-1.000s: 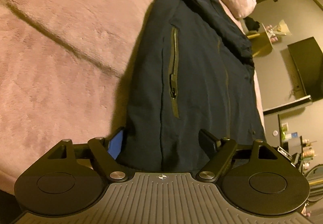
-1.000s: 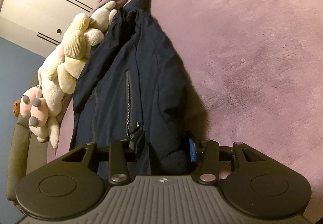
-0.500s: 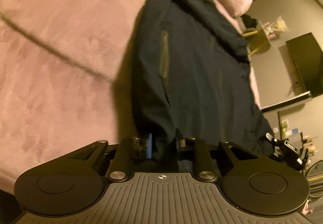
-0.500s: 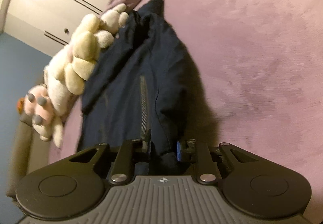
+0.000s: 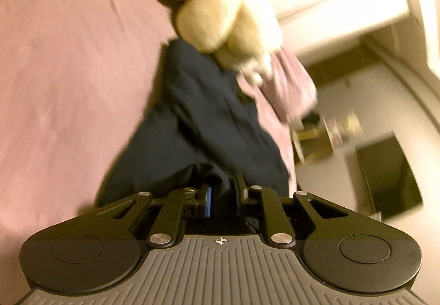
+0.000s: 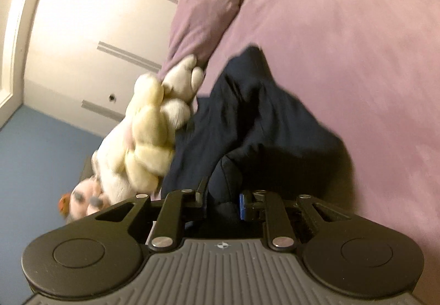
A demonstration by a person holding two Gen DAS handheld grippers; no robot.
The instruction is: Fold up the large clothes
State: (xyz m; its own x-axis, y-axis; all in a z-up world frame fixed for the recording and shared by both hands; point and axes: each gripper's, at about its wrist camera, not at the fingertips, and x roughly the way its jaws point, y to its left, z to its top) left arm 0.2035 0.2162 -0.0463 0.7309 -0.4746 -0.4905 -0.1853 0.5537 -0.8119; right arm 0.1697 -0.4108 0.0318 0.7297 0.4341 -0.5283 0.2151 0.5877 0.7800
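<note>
Navy jacket (image 5: 220, 123) | hem pinched in left tongs (image 5: 222, 199) | right tongs (image 6: 222, 200)

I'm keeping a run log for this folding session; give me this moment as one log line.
left gripper: shut on jacket | right gripper: shut on jacket | hem lifted off bed | plush toy beside jacket

Navy jacket (image 5: 220, 118), mauve bedspread (image 5: 68, 71), cream plush toy (image 6: 148, 126)
</note>
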